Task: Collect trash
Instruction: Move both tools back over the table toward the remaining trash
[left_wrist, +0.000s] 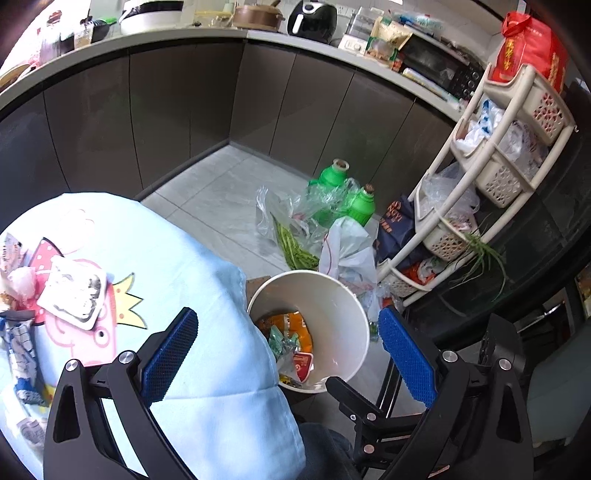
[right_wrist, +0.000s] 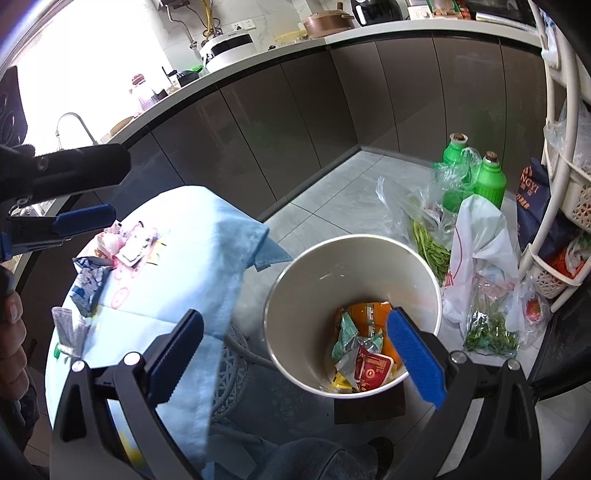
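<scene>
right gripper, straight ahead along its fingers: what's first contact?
Probably the white paper bucket: the open, empty right gripper points down into its mouth, so likely the wrappers inside it. Depth is hard to judge.

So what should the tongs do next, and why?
Probably swing the left tongs over to the wrappers on the blue cloth and pick one up. Both tongs are open and empty, the right tongs sit over the white bin, and trash still lies on the cloth.
</scene>
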